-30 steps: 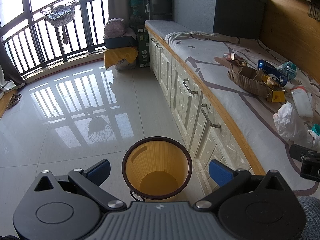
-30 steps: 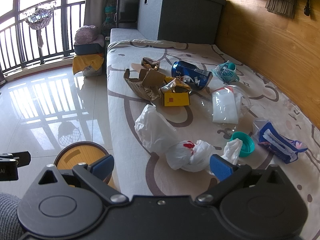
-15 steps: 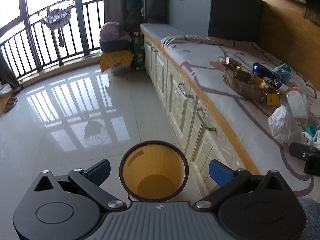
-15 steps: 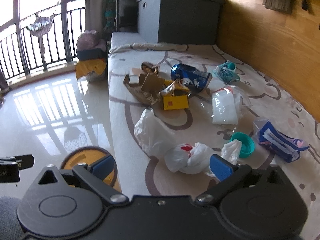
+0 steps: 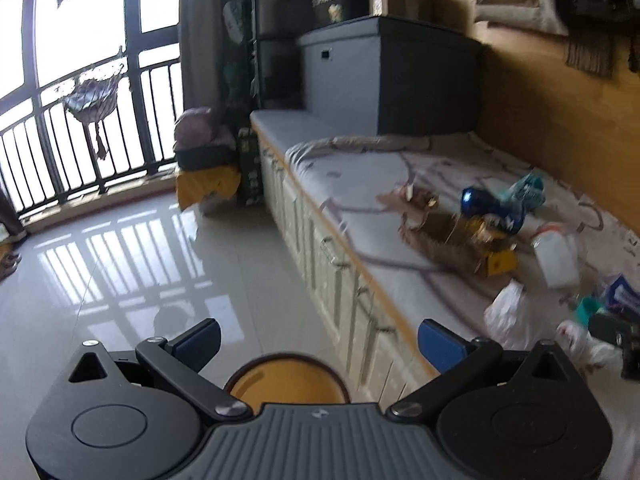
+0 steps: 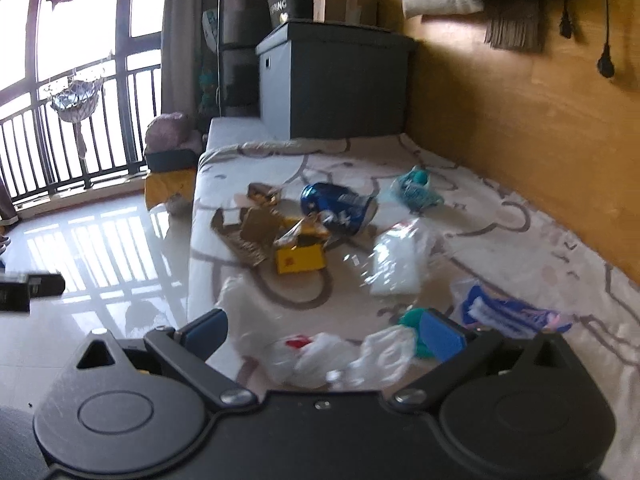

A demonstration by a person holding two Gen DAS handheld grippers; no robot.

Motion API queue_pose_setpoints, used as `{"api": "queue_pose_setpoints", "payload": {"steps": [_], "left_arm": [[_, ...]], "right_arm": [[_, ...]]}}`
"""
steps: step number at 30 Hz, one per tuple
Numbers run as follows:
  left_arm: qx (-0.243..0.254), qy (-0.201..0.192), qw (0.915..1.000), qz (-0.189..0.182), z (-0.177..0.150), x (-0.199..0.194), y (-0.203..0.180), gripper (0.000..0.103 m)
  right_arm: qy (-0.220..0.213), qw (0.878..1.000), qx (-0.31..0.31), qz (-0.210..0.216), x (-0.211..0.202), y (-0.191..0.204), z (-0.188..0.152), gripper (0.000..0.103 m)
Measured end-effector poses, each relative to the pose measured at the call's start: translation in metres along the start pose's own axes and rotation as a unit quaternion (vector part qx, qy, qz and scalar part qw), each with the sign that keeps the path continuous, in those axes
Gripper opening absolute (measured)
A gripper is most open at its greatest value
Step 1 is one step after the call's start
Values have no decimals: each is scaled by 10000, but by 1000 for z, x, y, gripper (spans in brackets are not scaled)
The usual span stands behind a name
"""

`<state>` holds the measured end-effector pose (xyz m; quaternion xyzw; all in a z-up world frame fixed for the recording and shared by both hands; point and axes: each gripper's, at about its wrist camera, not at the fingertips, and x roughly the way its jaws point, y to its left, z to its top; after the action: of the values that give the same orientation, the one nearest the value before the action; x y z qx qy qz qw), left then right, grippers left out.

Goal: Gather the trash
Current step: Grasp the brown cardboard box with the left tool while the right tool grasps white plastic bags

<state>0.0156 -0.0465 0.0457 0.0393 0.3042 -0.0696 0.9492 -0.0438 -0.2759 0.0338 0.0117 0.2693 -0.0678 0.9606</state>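
With both the left gripper [image 5: 318,338] and right gripper [image 6: 324,334] spread empty, the thin bag [image 6: 316,356], seemingly crumpled, could slip a hasty pinch.

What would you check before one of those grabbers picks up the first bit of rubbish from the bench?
1. Right gripper jaws spread wide: ok.
2. Left gripper jaws spread, holding nothing: ok.
3. White plastic bag lies just ahead of the right jaws: ok.
4. Orange bin on the floor beside the bench, mouth open: ok.
5. Bin has room: cannot tell, the left gripper hides most of it.
6. Sharp view: not ok, both pictures are blurred.
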Motion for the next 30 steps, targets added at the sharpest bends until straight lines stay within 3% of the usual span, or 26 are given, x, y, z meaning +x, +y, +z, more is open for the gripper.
{"api": "queue_pose_setpoints", "payload": {"steps": [7,14,23,30], "left_arm": [[215,-229,9991,-280,30,22,-37,103],[341,-207,9988,-268,48,60,-75,103],[66,205,9988,-439,59,117,-102,103],[-504,570,9945,-717,63,163,-106,103]], "right_arm": [[-161,9995,-192,209,1,-25,-7,103],[-215,9993,-239,198,11,-43,-20,103],[-231,9969,-657,365,27,-50,-32,103],[-93,9888,-1206,872,35,-43,-30,103]]}}
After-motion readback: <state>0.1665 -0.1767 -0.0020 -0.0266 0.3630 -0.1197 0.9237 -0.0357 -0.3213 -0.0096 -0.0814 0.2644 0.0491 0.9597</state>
